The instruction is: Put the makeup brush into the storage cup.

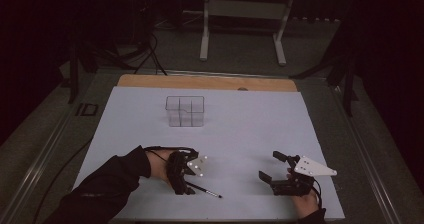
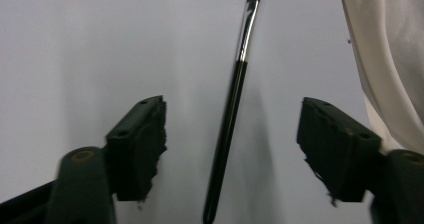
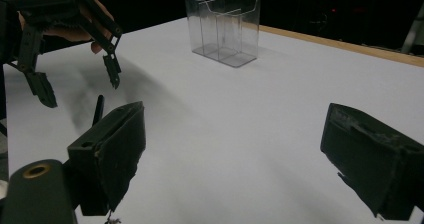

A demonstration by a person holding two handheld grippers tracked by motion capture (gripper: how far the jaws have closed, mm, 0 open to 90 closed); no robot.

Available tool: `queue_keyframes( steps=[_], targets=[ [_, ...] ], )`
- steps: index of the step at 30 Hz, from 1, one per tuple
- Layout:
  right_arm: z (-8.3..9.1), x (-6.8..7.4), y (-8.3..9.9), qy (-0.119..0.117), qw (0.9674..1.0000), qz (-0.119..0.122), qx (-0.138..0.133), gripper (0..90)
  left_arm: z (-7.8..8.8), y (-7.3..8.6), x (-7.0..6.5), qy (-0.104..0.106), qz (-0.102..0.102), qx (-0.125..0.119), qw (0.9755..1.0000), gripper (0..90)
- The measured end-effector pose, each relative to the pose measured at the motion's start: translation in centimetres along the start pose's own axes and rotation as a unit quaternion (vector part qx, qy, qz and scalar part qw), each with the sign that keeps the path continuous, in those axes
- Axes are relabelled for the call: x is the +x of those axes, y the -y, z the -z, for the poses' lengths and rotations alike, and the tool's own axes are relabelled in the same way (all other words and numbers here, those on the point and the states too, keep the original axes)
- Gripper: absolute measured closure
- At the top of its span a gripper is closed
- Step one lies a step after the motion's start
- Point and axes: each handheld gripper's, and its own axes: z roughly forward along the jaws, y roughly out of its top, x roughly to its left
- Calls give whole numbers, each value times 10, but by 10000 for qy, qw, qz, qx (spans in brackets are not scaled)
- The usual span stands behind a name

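Two grippers are present. Left gripper (image 2: 232, 134), jaws apart, straddles one makeup brush (image 2: 235, 101) lying flat on the white surface (image 1: 250, 134), evidently lined up to pinch its black handle. Right gripper (image 3: 232, 159) waits nearby, jaws apart and empty. One clear divided organizer (image 1: 185, 111) stands farther back, well apart.

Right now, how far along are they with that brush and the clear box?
Barely begun. Nothing looks done: the clear organizer stands empty. In hand: the left gripper, open, straddles the makeup brush lying on the table, not gripping yet. The right gripper waits open. Probably left: grasping the brush and carrying it to the organizer.
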Motion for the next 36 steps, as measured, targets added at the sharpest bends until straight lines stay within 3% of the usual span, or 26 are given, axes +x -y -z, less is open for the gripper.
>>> queue_keyframes(
  steps=[9,21,27,36],
  targets=[
    [0,0,0,-4,10000,-8,-13,109,-7,-7,-2,130,-397,105,9991,542],
    [0,0,0,-4,10000,-9,-9,109,-25,-23,-4,202,-796,465,9955,690],
    [1,-1,0,-8,10000,-14,-28,109,-32,-27,-4,189,-915,601,9938,727],
    [1,-1,0,3,10000,-28,-33,109,-36,-30,-3,229,-838,704,9937,780]
  ],
)
